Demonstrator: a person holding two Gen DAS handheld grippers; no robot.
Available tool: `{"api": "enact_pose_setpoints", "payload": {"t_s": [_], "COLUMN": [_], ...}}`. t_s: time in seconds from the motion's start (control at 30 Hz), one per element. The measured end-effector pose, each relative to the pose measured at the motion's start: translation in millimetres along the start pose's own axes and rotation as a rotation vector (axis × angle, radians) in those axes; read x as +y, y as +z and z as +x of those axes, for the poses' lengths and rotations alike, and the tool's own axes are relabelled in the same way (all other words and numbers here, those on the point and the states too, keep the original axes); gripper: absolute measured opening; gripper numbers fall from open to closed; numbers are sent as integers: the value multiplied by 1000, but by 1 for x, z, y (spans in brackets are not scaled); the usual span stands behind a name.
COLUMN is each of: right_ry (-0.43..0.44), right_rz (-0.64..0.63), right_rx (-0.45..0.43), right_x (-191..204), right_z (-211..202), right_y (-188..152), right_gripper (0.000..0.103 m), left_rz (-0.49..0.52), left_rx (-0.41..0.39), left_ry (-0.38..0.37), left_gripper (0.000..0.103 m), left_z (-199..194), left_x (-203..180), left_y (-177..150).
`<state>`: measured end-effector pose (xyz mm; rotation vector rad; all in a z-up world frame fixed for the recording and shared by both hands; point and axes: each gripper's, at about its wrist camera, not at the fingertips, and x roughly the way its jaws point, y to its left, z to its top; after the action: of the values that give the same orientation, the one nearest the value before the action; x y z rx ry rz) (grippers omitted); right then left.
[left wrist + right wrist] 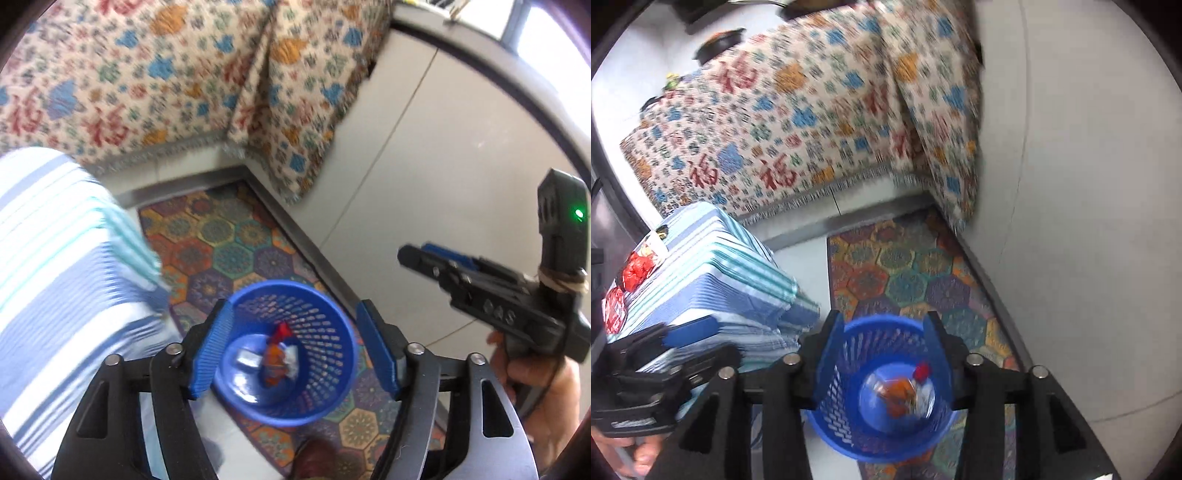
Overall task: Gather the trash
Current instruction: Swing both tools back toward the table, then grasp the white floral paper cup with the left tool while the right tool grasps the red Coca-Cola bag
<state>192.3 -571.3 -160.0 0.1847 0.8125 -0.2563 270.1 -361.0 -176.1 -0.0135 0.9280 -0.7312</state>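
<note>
Trash lies at the bottom of the blue mesh basket (291, 350): an orange-and-red wrapper (275, 360) with a pale crumpled piece (247, 358) beside it, both loose on the basket floor. The basket stands upright on the patterned mat (221, 251).

Both tools hang above the rim, pointing down into it. The left gripper (295, 349) has its blue pads well apart with nothing between them; the right gripper (884, 358) also stands parted and empty, the basket showing through the gap. In the left view the right tool appears off to the side, held by a hand (532, 373).

Risks from here, as I judge them: the basket looks light and open-topped, so a finger catching the rim on the way out could tip it and spill the wrappers back onto the mat. The two grippers work close over the same opening and could knock each other. A striped blue-and-white bundle (713, 280) sits just beside the basket, and a sideways sweep might snag it. More red packets (635, 271) show on top of that bundle; they may be the next pickup, though blur makes them hard to read.

Beyond the mat is pale tiled floor (424, 147), and a fringed, flower-patterned cover (166, 74) drapes over furniture behind.
</note>
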Motion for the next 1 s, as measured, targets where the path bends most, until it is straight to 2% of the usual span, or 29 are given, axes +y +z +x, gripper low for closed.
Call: {"api": "enact_pose_setpoints", "payload": {"t_s": [0.17,0.37,0.47,0.63,0.73,0.8,0.87,1.0], "right_ry": [31,137,202,314,336,336,334,330], "right_rz": [-111,-291,-386,-517,-584,-617,-635,-633], "right_rx": [-97,-151,-113,1,36,42,40,39], "right_x": [56,157,214,296,329,344,354,364], "right_z": [-21,-38,-33,-18,-15,-13,-11,-7], "right_y": [12,0,-15,-55,-78,-86,-91,-96], "right_gripper": [53,55,55,55,55,55,55,55], "left_rz": [-6,-47,-83,-255,-357,-393,-406,-423], "left_rx": [-29,-30,-24,-45,-109,-135,-139,-132], "left_ry": [63,205,312,443,493,487,472,455], "left_gripper": [79,81,81,81,82,83,87,87], "left_z": [-67,-145,-177,-229,-263,-277,-282,-272], "left_x": [32,102,145,230,277,302,323,359], "left_y": [-23,-80,-109,-140,-141,-132,-121,-103]}}
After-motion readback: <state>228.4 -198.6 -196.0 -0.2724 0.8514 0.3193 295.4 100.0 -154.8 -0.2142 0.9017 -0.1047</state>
